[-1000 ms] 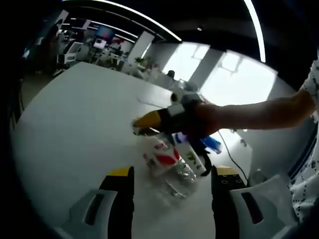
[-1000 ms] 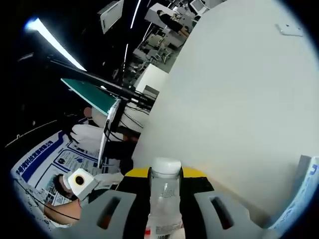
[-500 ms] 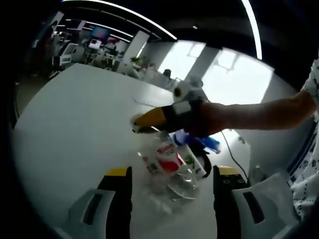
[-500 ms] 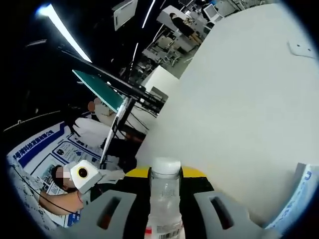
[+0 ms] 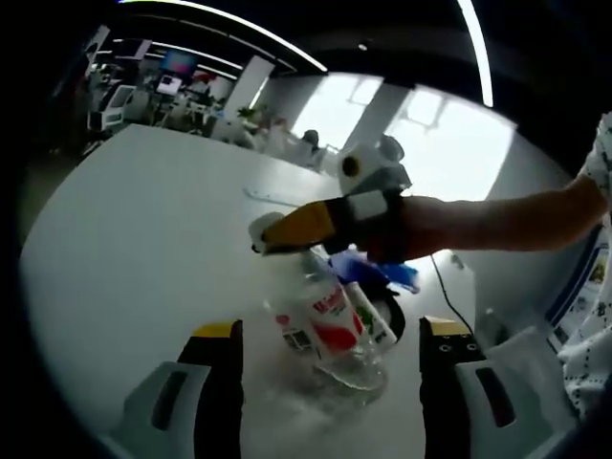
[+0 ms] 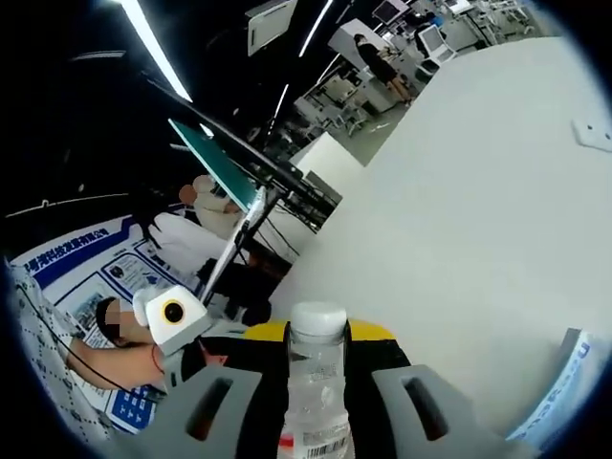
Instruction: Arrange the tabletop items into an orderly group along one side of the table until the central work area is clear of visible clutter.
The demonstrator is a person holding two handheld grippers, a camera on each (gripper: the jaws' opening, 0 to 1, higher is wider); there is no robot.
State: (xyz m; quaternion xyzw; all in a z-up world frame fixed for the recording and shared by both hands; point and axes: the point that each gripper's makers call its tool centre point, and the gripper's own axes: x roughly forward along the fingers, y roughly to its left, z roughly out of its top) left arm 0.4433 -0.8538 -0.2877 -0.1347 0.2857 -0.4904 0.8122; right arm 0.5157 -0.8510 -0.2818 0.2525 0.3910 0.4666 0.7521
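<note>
1. Tilting further than a second ago, the bottle (image 5: 325, 320) now leans with its base toward the table (image 5: 143, 239) and its neck up in the right gripper (image 5: 273, 232); in the right gripper view the background has swung, which is the camera turning with the hand, not the room moving.
2. Right gripper: clenched on the neck of the bottle (image 6: 316, 382) — the white cap (image 6: 317, 321) stands just above the jaws, which sit tight against both sides of the neck.
3. Left gripper (image 5: 325, 382): jaws spread wide with nothing between them, held low near the table just under the bottle's base.
4. The bottle is clear plastic with a red and white label, and it looks nearly empty, so I judge it light and a bit springy — thin walls that would dent or slip if squeezed at the middle.
5. Best hold is where it is now, at the stiff neck under the cap; the label band would be the second choice.
6. A blue and white packet (image 5: 378, 273) lies just behind the bottle, near the table's edge, and looks soft.
7. The bottle is off the table or barely touching it; I cannot tell which.
</note>
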